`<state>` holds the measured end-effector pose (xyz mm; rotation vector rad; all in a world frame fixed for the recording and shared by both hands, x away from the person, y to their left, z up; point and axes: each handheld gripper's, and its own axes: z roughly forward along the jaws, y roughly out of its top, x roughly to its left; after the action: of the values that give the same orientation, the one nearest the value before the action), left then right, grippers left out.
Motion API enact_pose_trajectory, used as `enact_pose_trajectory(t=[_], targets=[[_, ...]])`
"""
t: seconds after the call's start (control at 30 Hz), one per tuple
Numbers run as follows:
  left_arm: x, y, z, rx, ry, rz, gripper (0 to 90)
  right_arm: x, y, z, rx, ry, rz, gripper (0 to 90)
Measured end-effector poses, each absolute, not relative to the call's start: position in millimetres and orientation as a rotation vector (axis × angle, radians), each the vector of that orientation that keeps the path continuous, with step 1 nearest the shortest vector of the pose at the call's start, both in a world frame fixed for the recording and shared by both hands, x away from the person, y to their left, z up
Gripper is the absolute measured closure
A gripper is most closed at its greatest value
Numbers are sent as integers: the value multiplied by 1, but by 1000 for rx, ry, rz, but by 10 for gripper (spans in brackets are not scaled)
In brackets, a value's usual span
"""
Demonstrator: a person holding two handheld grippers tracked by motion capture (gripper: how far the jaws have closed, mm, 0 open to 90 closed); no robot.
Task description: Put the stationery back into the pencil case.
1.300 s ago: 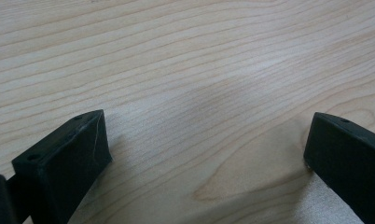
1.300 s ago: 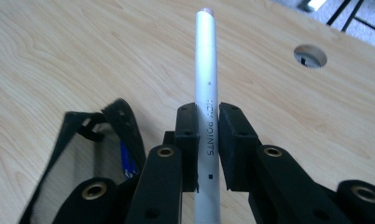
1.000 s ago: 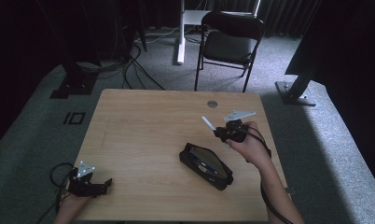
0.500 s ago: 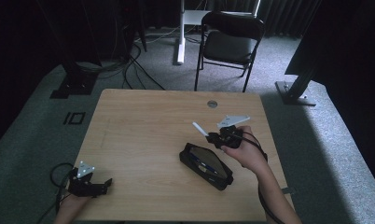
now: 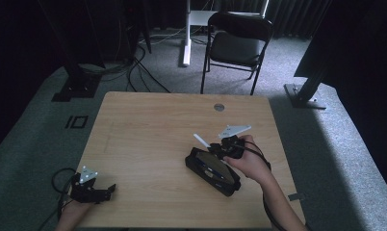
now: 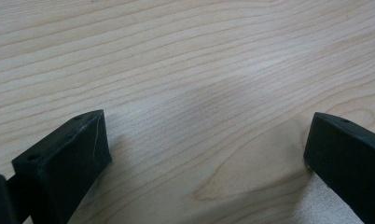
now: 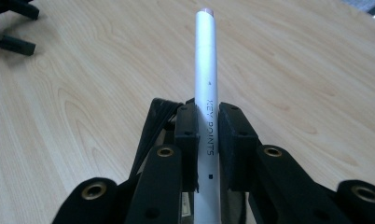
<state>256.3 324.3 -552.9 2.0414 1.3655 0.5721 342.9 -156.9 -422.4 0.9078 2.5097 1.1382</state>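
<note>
right tool (image 7: 208, 140) | clamped on white pen (image 7: 207, 84) | pen upright over wooden table (image 7: 83, 93)

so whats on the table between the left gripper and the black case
Nothing: the high view shows bare wood between the left gripper and the black case.

The white pen (image 7: 207, 88) carries the one legible print: the words "KEY POINTS" in dark capitals, running lengthwise along its barrel where the right tongs (image 7: 209, 135) pinch it. A small dark dot sits above the lettering and a small dark square below it on the same barrel. In the high view the pen (image 5: 201, 140) is too small for its print to be read. The worktop (image 7: 83, 102) bears no writing.
</note>
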Motion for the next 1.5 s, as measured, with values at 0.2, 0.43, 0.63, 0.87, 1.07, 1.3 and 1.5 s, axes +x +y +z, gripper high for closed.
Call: enact_pose_trajectory(t=[0.2, 0.43, 0.63, 0.87, 1.07, 1.3, 1.5], targets=[[256, 324, -553, 2045, 1364, 572, 3, 342, -153, -438, 900, 2550, 1107, 785], [256, 324, -553, 2045, 1364, 572, 3, 341, -151, -450, 898, 2591, 1073, 784], [256, 324, -553, 2043, 1366, 570, 4, 339, -151, -458, 894, 2626, 1038, 785], [256, 324, -553, 2043, 1366, 570, 3, 339, -152, -467, 898, 2653, 992, 785], [256, 324, -553, 2043, 1366, 570, 4, 340, -149, -472, 904, 2668, 944, 785], [256, 324, -553, 2043, 1366, 570, 4, 342, -147, -478, 913, 2689, 879, 785], [256, 324, -553, 2043, 1366, 570, 3, 343, -141, -482, 909, 2701, 835, 785]])
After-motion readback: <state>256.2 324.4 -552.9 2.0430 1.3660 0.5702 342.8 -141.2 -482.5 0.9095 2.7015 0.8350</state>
